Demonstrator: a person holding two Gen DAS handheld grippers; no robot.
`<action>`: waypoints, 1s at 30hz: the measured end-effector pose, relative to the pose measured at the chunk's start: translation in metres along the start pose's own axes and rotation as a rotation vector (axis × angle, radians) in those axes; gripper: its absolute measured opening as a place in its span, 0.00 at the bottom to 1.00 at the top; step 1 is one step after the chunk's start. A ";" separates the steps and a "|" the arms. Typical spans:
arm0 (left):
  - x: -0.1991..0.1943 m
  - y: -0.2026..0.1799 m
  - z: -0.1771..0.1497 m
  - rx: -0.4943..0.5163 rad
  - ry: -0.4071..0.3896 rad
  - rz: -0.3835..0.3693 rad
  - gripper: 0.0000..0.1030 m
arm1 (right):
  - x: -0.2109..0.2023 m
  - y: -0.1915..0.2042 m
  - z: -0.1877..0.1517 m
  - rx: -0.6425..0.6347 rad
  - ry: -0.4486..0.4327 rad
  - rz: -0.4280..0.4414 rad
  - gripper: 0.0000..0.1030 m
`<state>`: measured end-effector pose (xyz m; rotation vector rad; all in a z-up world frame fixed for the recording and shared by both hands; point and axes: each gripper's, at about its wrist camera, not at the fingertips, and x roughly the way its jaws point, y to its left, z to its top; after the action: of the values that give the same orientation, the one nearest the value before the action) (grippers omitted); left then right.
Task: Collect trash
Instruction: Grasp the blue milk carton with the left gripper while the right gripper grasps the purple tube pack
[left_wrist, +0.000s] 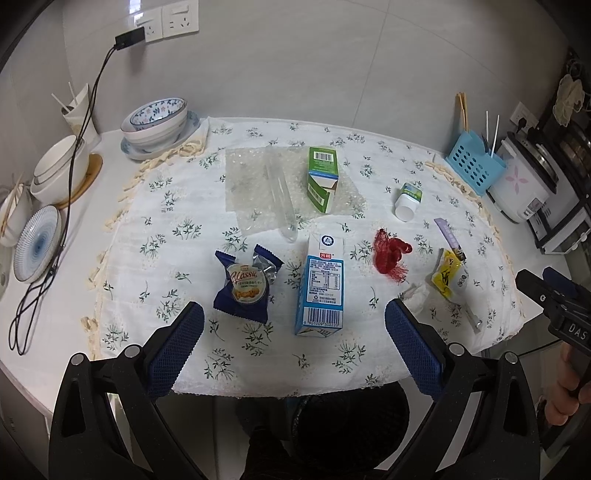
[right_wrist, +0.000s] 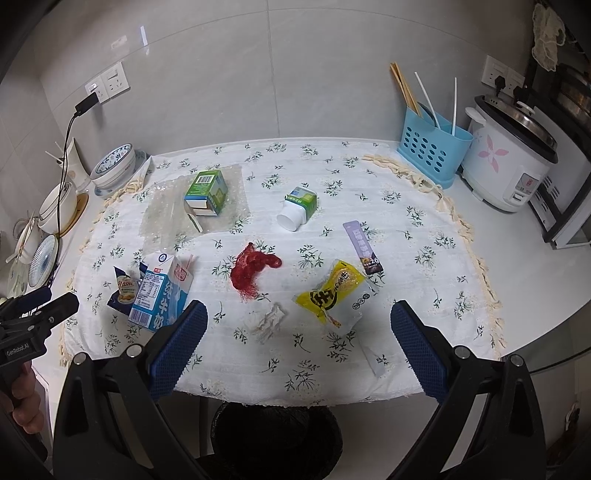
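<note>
Basically nothing collected: both grippers, left gripper (left_wrist: 294, 334) and right gripper (right_wrist: 299, 338), hovering with jaws apart and empty; blue-and-white milk carton (left_wrist: 322, 286) at 12 o'clock, black mesh bin (right_wrist: 277, 439) at 6 o'clock.

Stacked bowls (left_wrist: 157, 120), blue utensil caddy (right_wrist: 432, 147) and rice cooker (right_wrist: 506, 162) flank the cloth.

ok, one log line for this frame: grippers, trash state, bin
left gripper: open, empty | right gripper: open, empty | blue milk carton, yellow packet, red net: on tablecloth | bin: below table edge
</note>
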<state>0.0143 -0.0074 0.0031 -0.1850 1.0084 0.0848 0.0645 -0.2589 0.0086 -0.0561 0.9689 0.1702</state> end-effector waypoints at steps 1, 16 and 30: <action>0.002 -0.001 0.001 0.002 0.003 0.001 0.94 | 0.003 -0.001 0.001 -0.002 0.001 -0.001 0.93; 0.072 -0.013 0.019 0.047 0.103 0.026 0.93 | 0.076 -0.053 0.033 -0.002 0.071 -0.069 0.92; 0.138 -0.023 0.019 0.070 0.222 0.039 0.82 | 0.192 -0.088 0.056 0.007 0.278 -0.075 0.63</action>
<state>0.1077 -0.0283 -0.1014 -0.1122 1.2347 0.0649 0.2312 -0.3156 -0.1206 -0.1116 1.2422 0.0904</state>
